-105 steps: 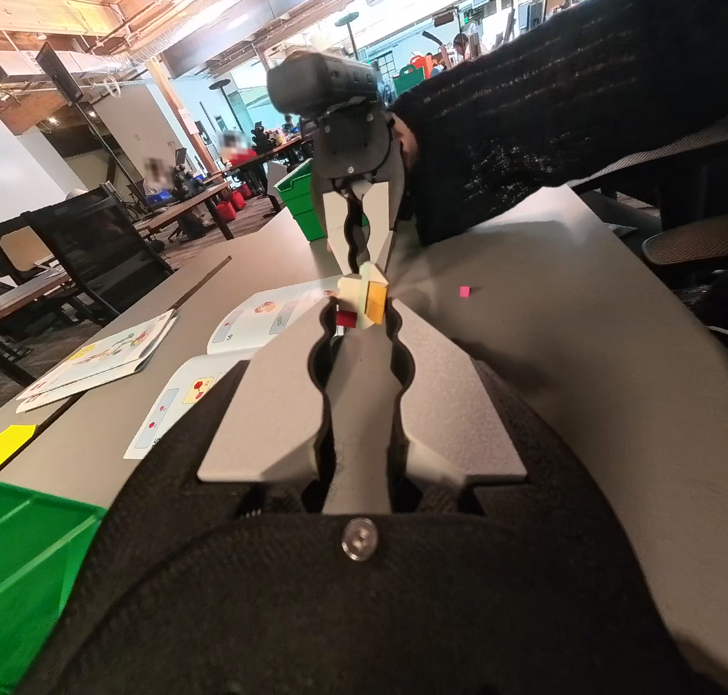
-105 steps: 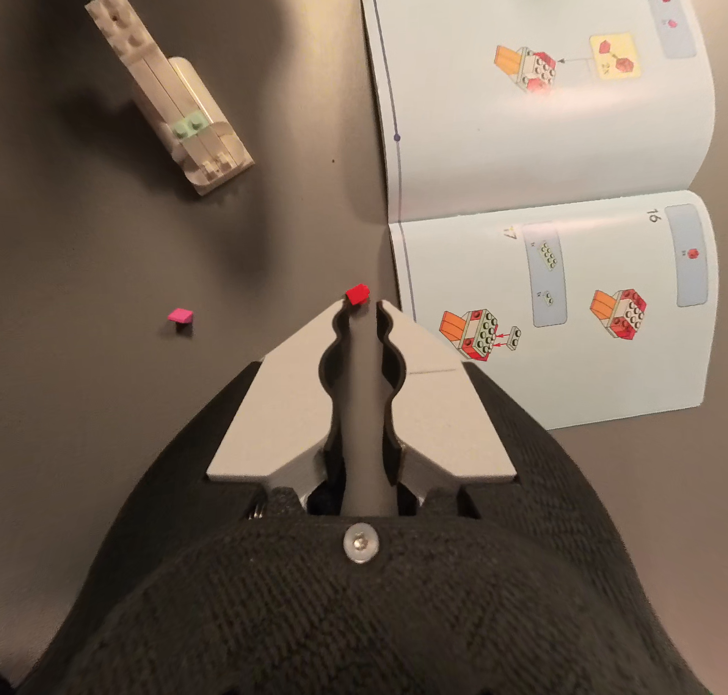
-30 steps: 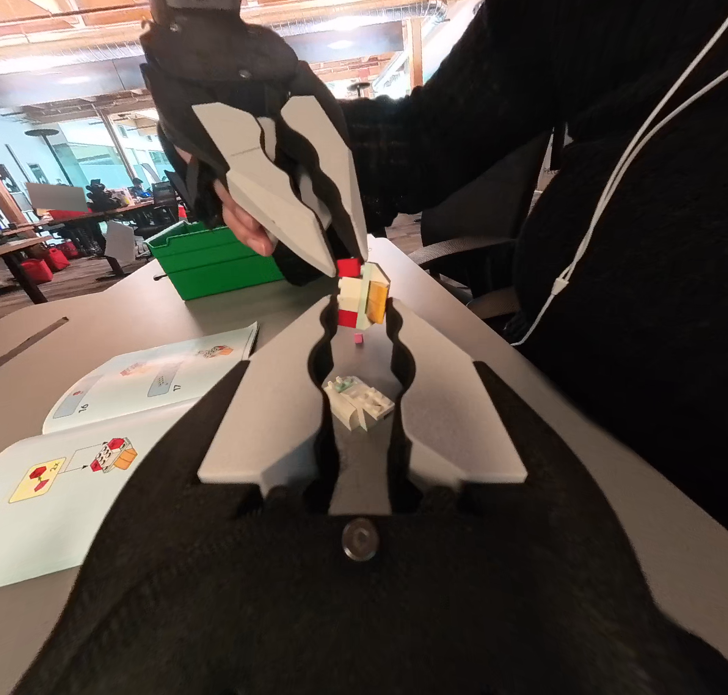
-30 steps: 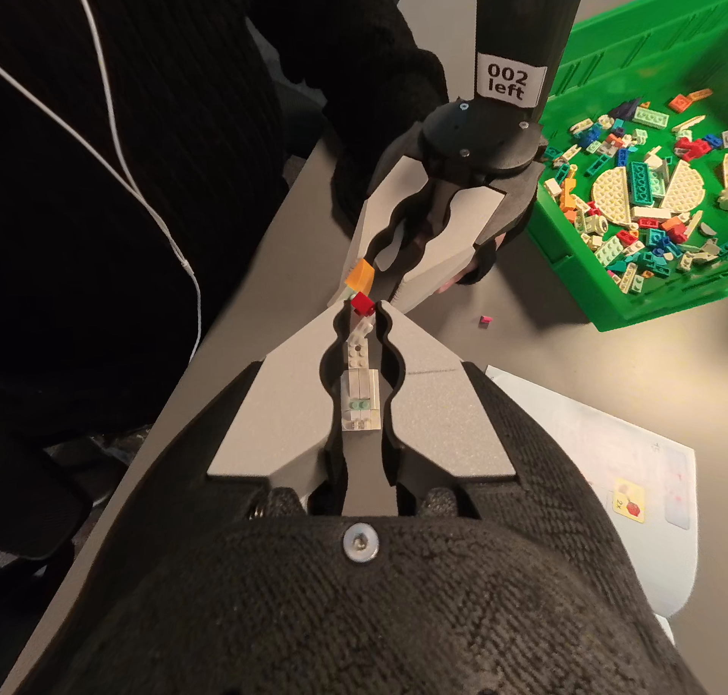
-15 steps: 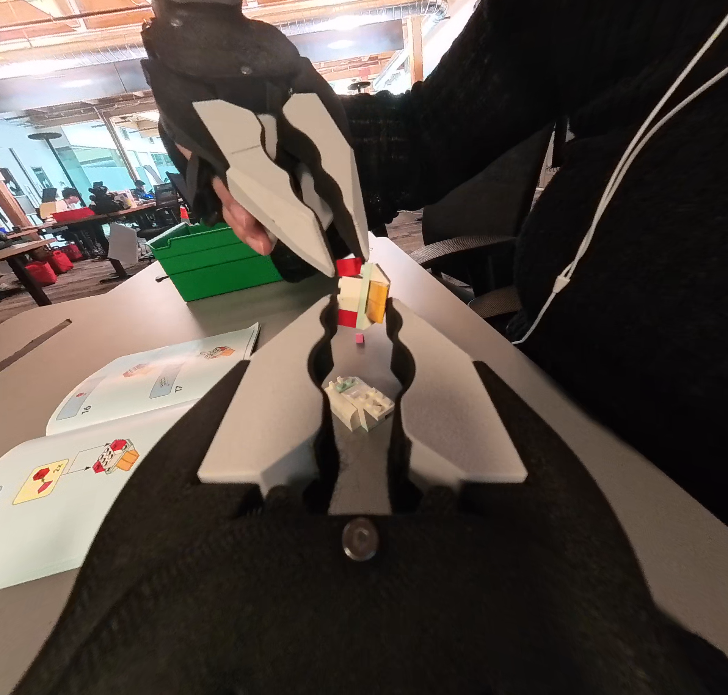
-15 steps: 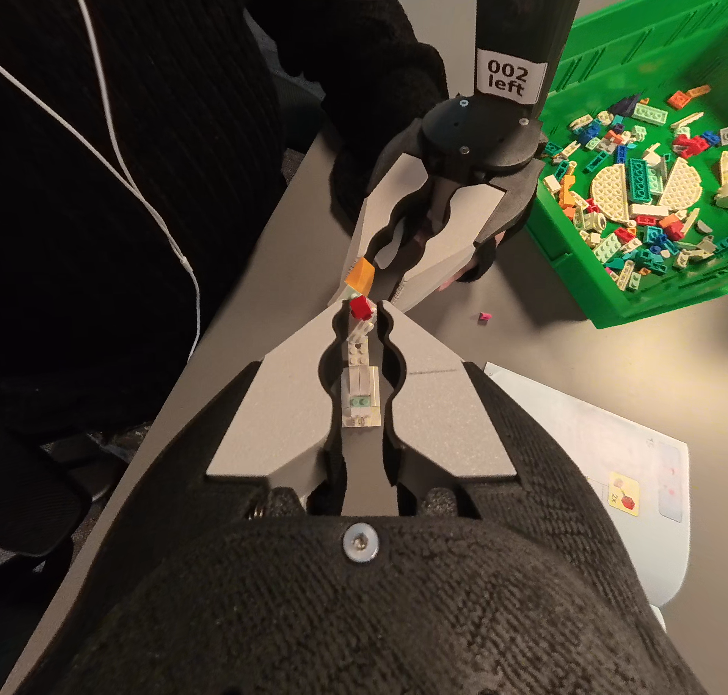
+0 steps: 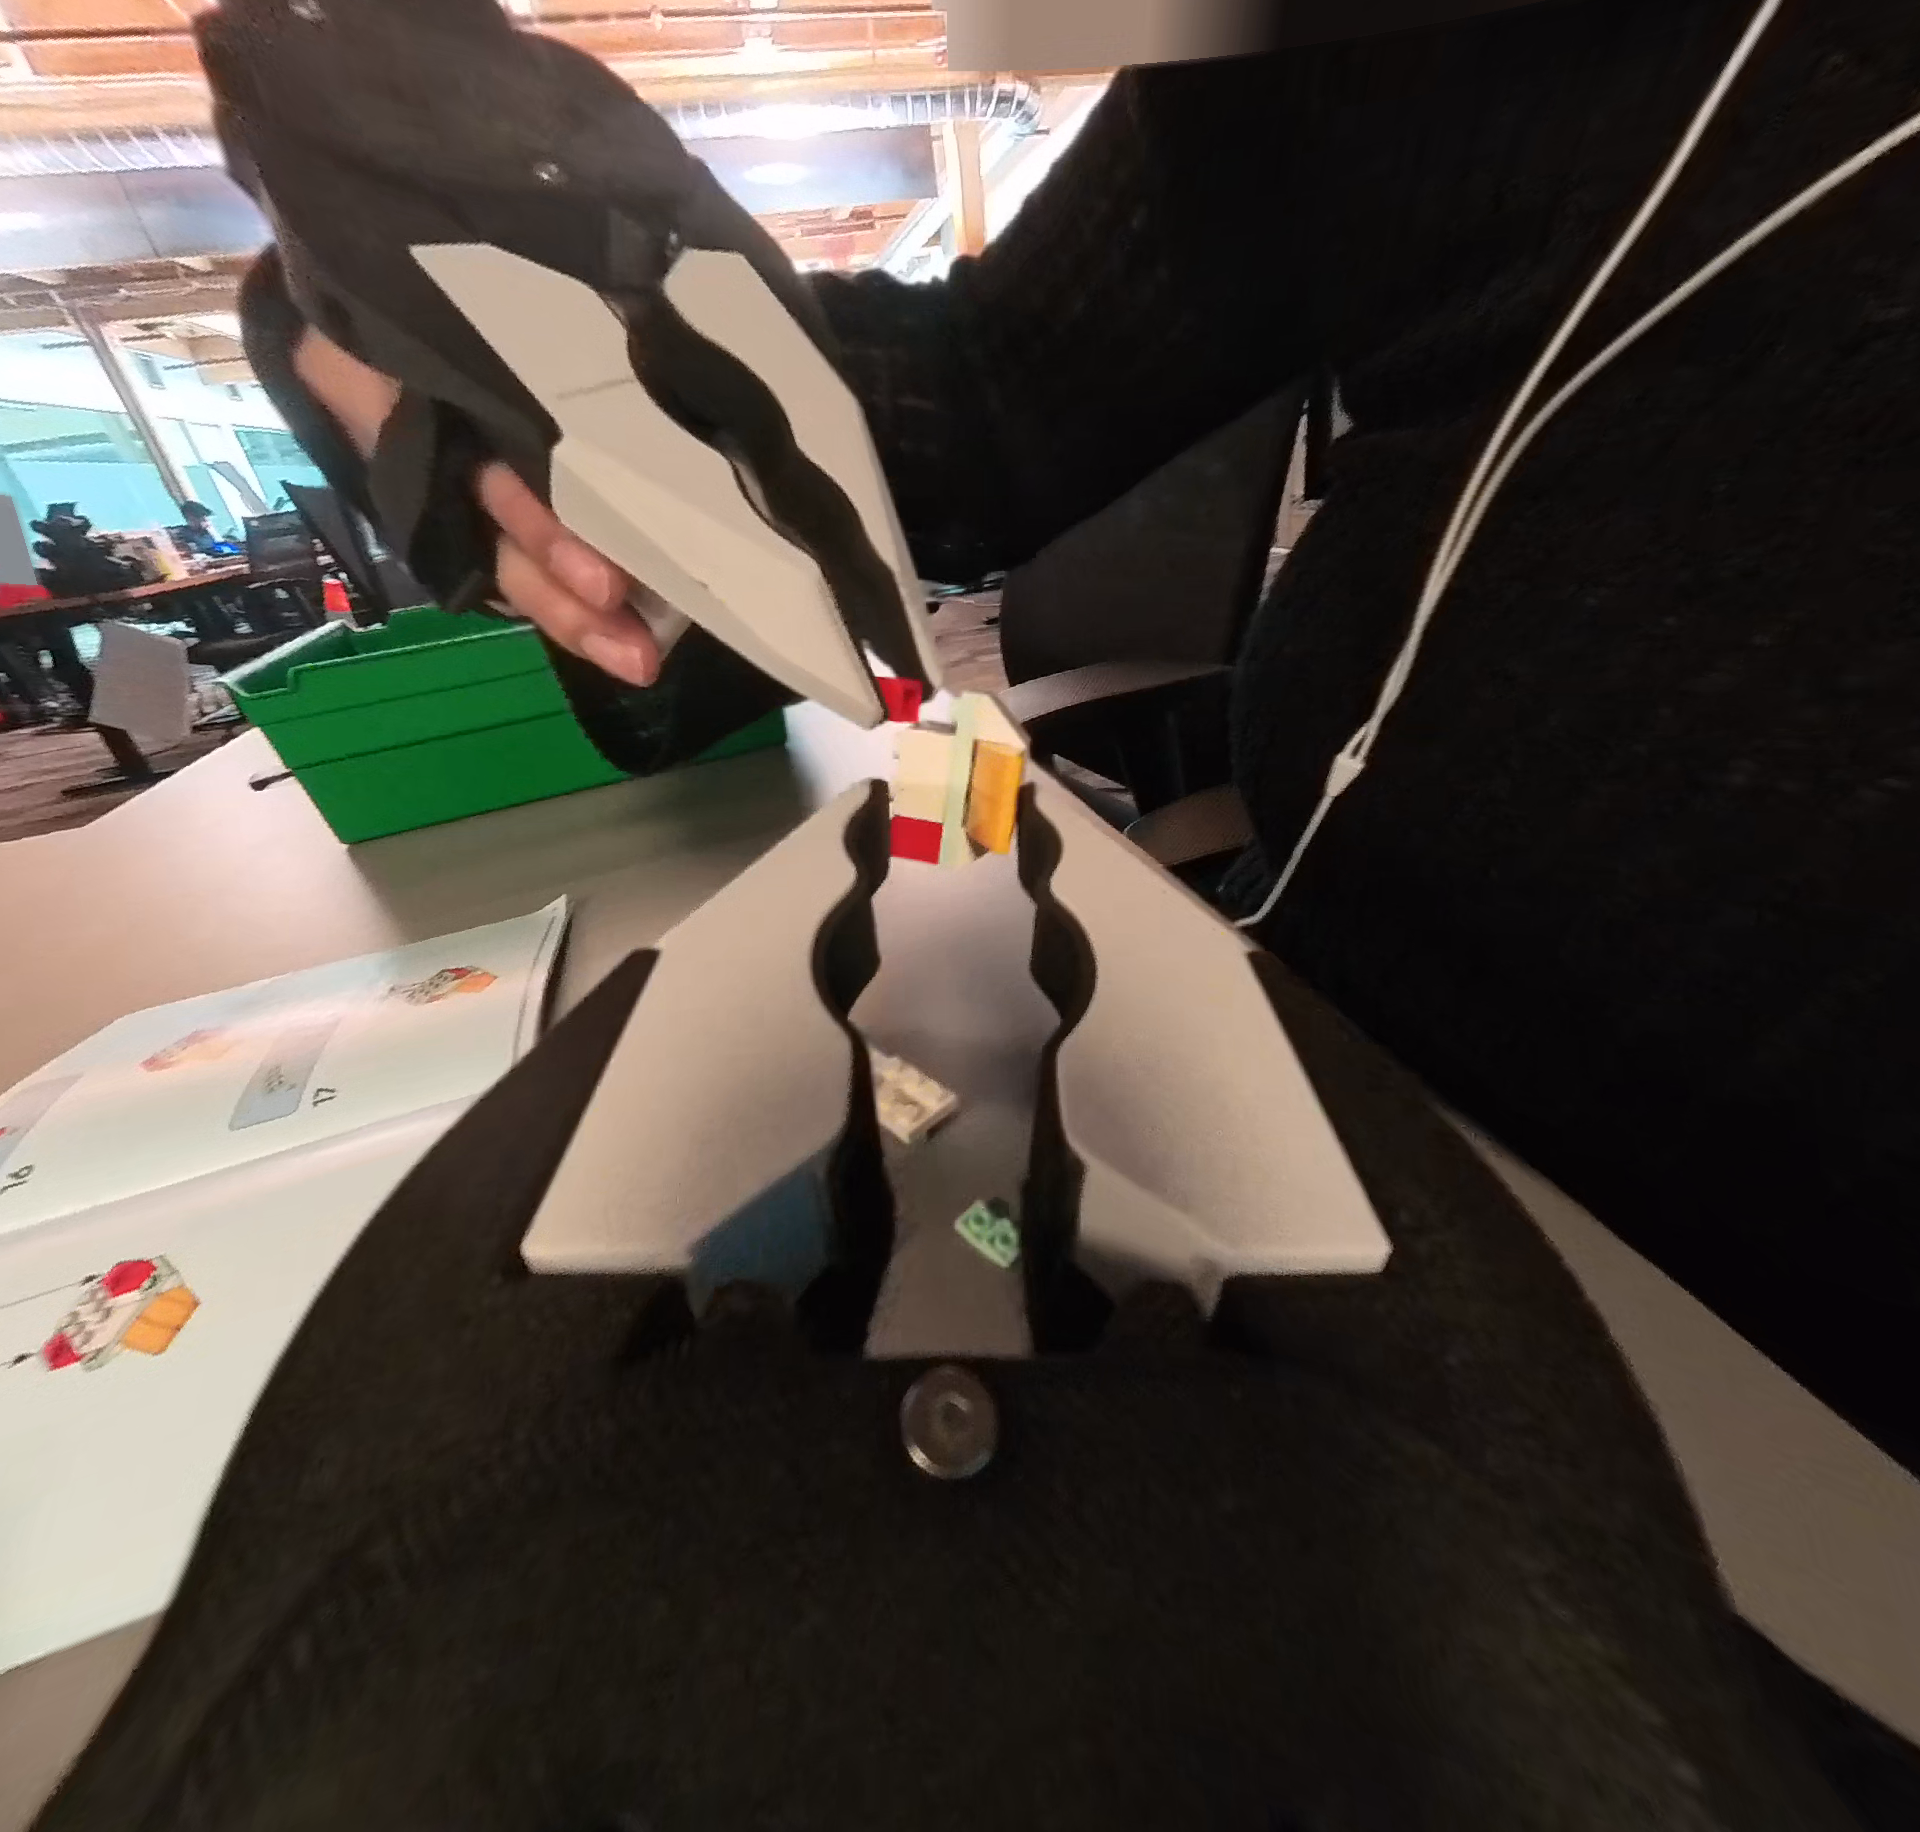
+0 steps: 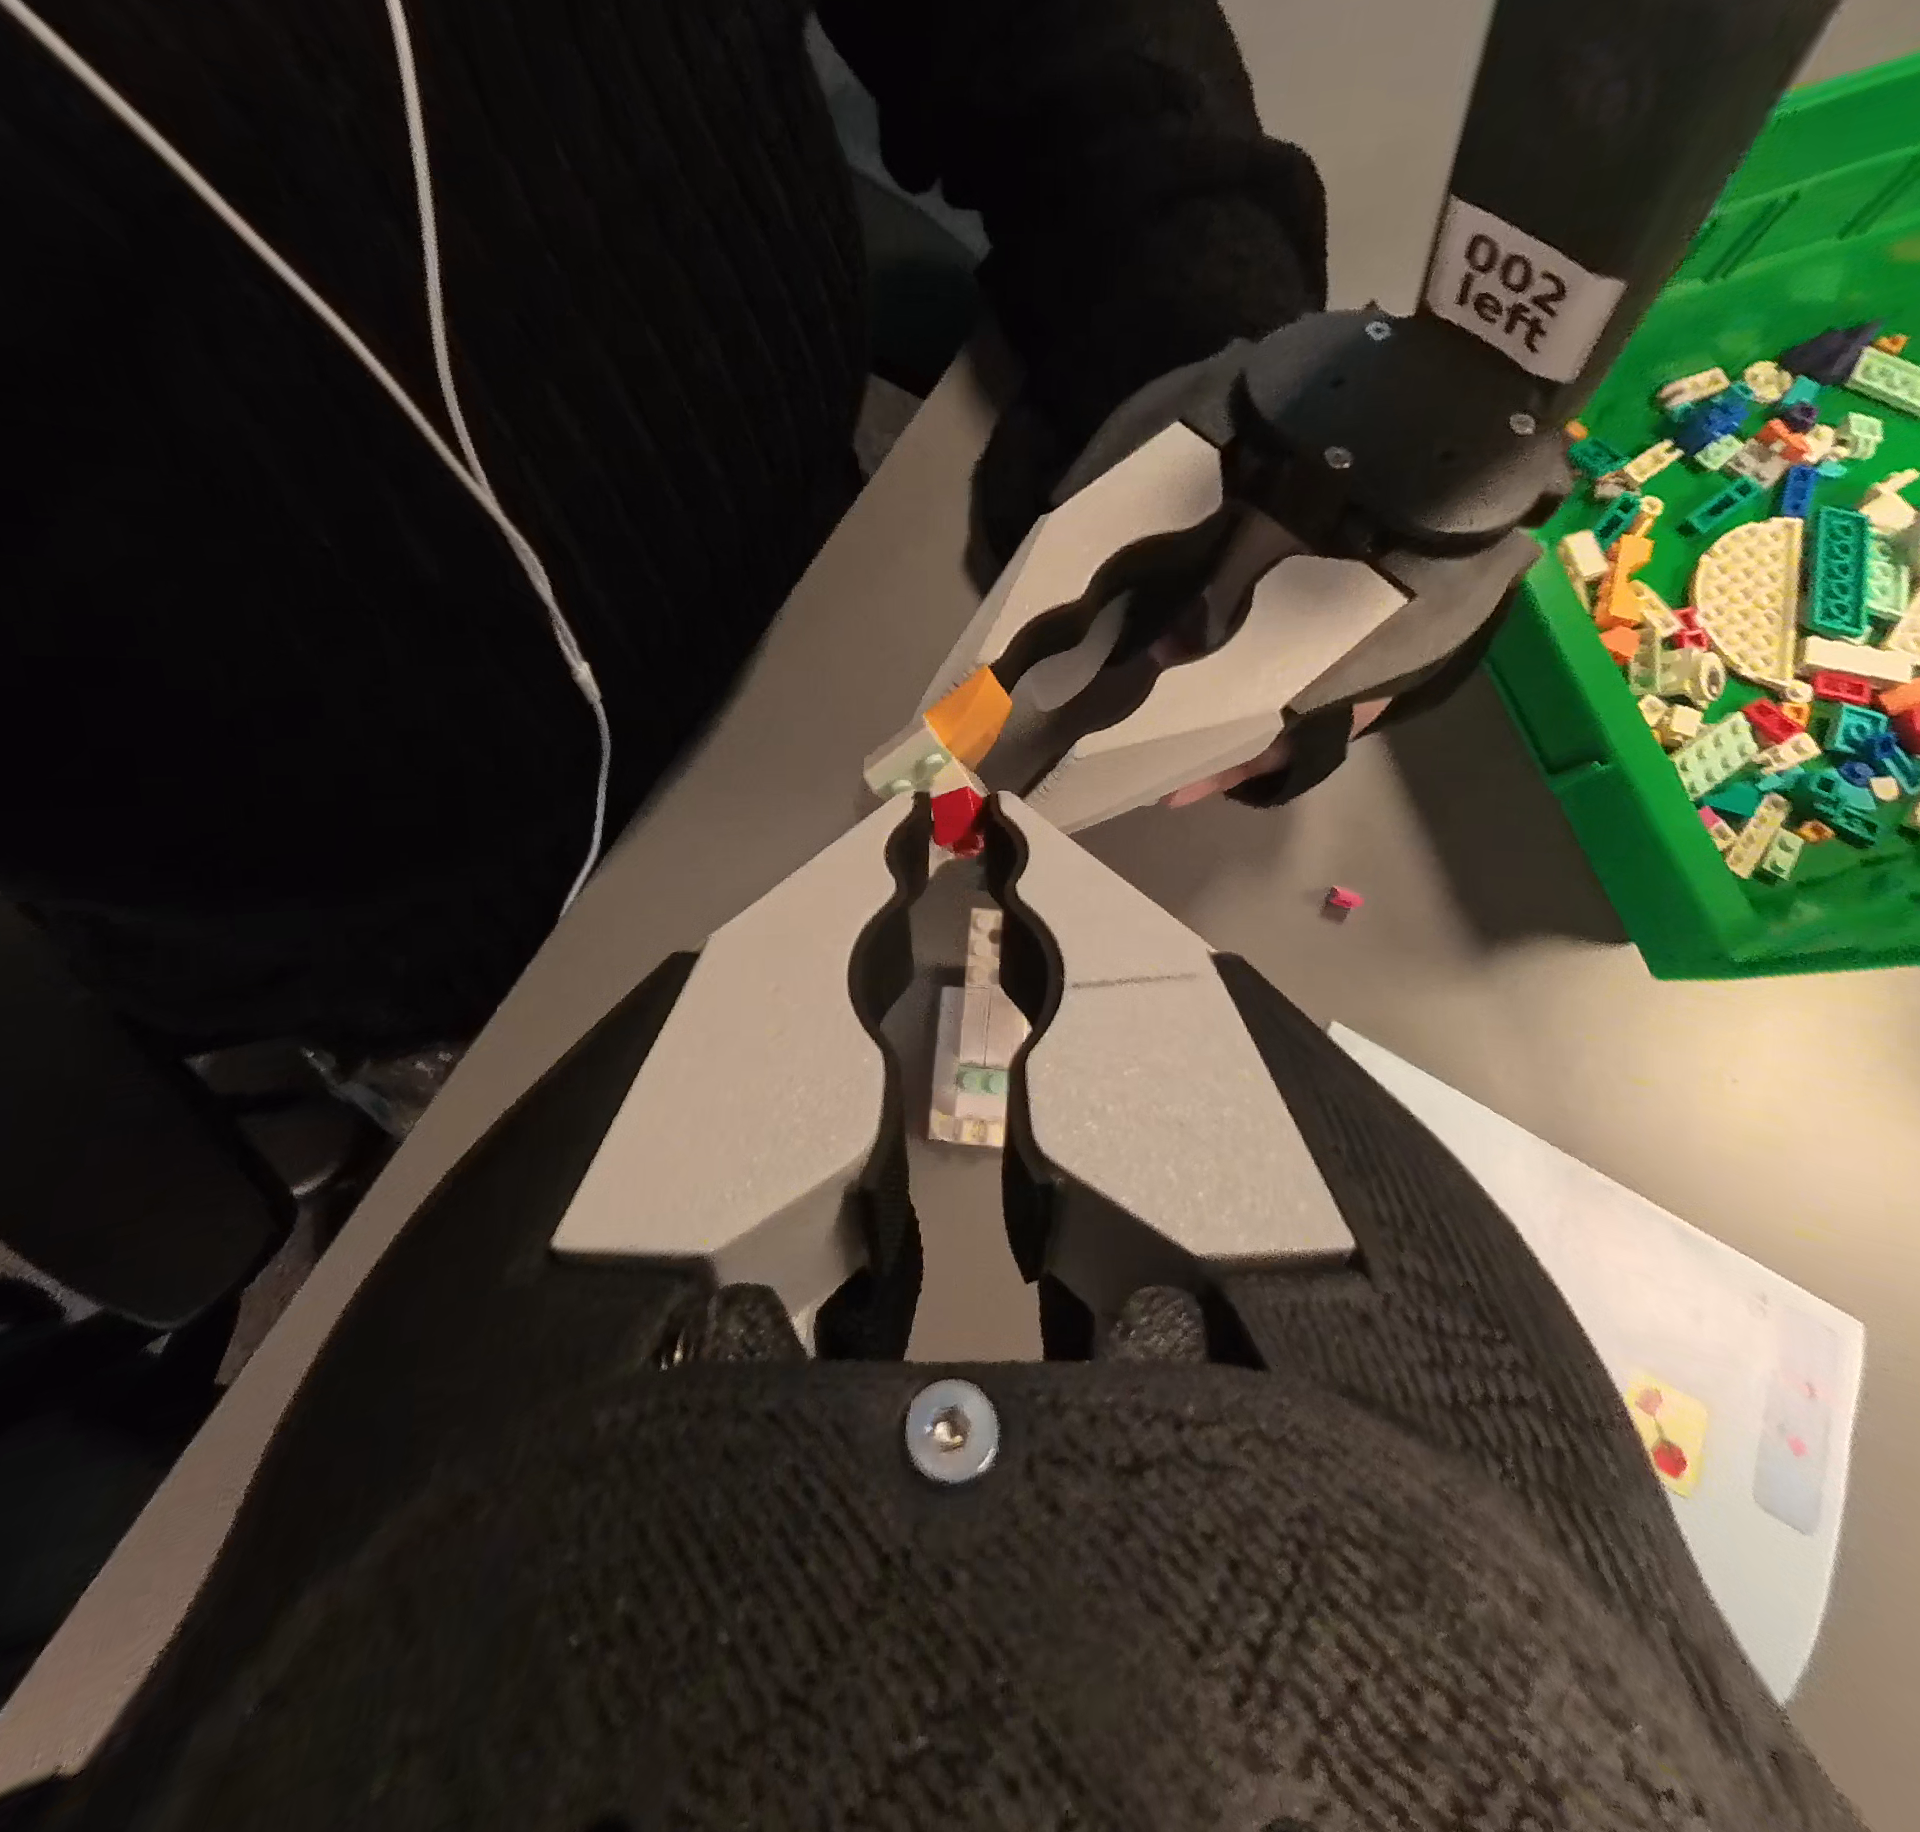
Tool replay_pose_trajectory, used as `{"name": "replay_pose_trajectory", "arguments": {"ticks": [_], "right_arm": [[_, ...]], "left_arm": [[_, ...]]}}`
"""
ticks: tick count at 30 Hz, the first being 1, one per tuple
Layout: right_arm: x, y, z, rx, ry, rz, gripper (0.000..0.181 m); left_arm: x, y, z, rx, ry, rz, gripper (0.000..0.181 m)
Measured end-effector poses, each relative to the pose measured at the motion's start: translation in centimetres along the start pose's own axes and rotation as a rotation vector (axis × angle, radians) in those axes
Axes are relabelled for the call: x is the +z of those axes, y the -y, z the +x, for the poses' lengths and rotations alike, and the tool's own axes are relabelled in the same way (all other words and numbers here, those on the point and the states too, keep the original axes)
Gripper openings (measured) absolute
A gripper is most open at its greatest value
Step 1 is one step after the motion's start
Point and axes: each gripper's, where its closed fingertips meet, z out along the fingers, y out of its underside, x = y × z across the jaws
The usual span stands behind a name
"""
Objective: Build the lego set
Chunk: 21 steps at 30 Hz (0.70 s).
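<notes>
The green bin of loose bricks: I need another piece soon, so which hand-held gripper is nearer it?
Left. The left hand-held gripper hangs beside the green bin; the right hand-held gripper sits farther away.

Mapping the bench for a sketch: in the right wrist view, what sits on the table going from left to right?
White lego build → small pink piece → green bin of loose bricks.
</notes>
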Motion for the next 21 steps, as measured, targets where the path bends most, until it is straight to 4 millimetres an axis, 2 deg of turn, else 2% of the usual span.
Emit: {"name": "replay_pose_trajectory", "arguments": {"ticks": [14,21], "right_arm": [[1.1,1.8,-1.3,-0.047,0.130,-0.060,0.008],[1.7,2.3,-1.8,-0.028,0.208,-0.077,0.008]], "left_arm": [[-0.4,1.2,2.1,-0.166,-0.195,0.082,0.023],[-0.3,1.3,2.9,-0.186,-0.249,0.085,0.023]]}}
